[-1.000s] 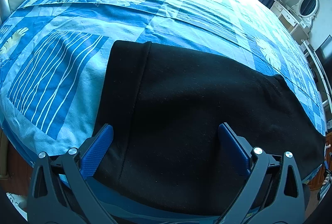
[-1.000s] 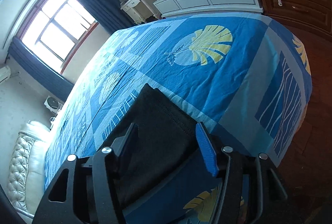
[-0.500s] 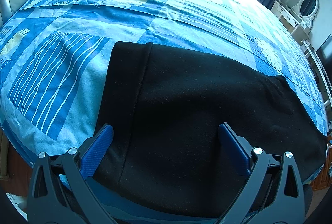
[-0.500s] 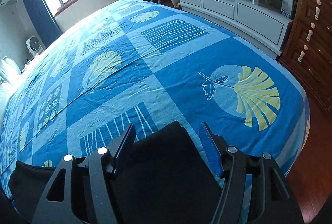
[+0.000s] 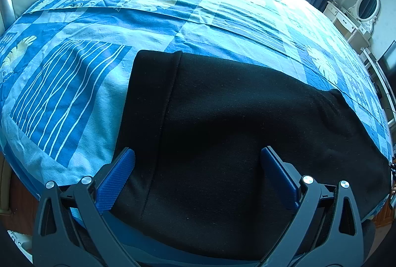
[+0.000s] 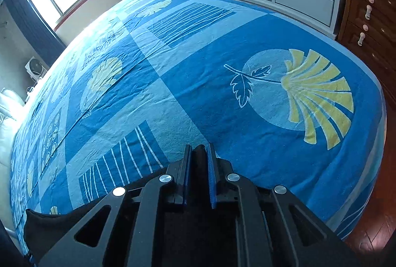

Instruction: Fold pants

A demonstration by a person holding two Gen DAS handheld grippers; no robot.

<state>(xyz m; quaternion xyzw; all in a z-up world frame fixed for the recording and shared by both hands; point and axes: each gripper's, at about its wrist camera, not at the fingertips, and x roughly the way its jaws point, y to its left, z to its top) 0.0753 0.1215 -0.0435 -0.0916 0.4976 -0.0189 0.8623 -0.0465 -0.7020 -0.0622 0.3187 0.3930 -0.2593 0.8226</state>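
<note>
Black knit pants lay flat along the near edge of the blue patterned bedspread, waistband at your left, ready to fold. Your right gripper pinched a black fabric end, likely for carrying over. Your left gripper hung spread wide over the waist, gripping nothing.

No text, label, brand or number can be read anywhere in either view.
</note>
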